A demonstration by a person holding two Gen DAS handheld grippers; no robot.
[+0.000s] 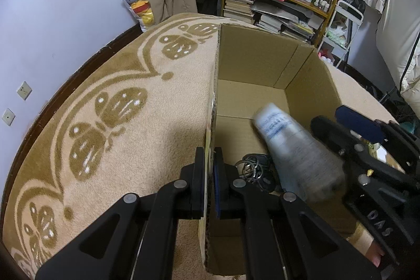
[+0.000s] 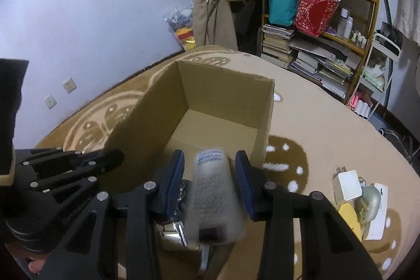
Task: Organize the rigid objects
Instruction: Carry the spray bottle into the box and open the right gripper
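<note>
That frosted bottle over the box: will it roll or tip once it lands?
The frosted bottle looks tapered and round, so lying down it would likely roll in a curve. It is blurred between the right gripper fingers, jaws spread, seemingly dropping. The keys in the cardboard box may stop it.

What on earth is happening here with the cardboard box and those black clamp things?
A person is tidying loose items into a cardboard box on the carpet, with a handheld gripper in each hand. The left gripper is clamped on the box's side wall, steadying it. The right gripper has its jaws spread, and a blurred, translucent tube sits between them over the box, apparently just let go. A bunch of keys already lies inside. A few small items wait on the carpet nearby.
</note>
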